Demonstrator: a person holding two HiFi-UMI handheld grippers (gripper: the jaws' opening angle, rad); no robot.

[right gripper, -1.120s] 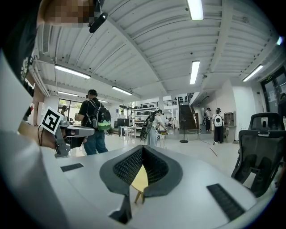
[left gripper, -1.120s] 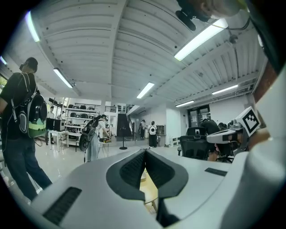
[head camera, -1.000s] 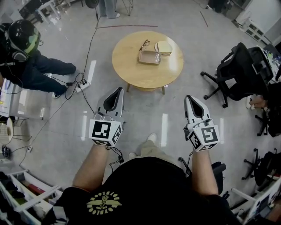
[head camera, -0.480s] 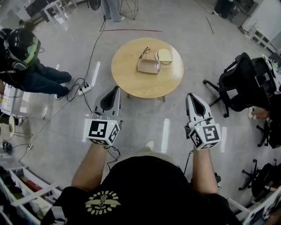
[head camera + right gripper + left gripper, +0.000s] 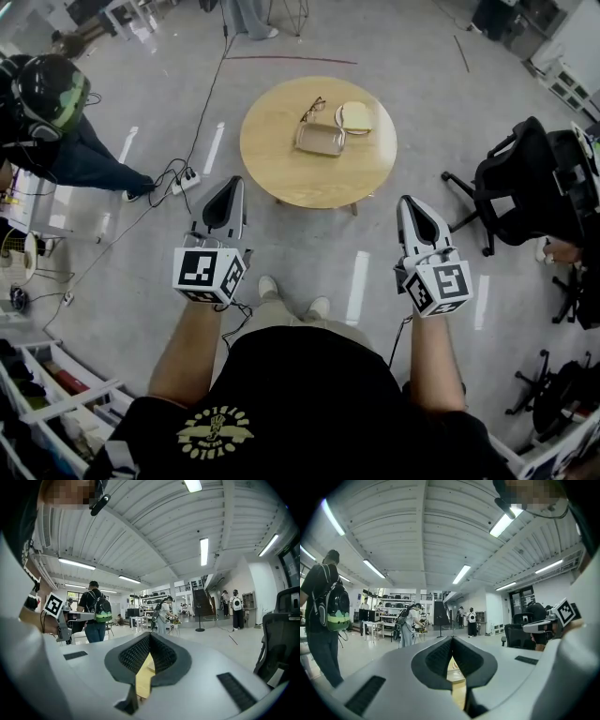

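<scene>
Leftward and a little outward went our left gripper (image 5: 235,182) over the last second, and both our shoes (image 5: 267,286) came to show side by side beneath us; the right gripper (image 5: 406,201) hardly shifted. Each gripper's jaws were closed tip to tip on nothing, with only a sliver of yellow wood showing through the gap behind the tips. The round table (image 5: 281,173) stood ahead, well apart from both grippers, bearing a metal tray (image 5: 320,140), with glasses (image 5: 313,109) and a pale flat thing (image 5: 355,116) just beside it. We judged that only our stance had changed and nothing on the table had been touched.
</scene>
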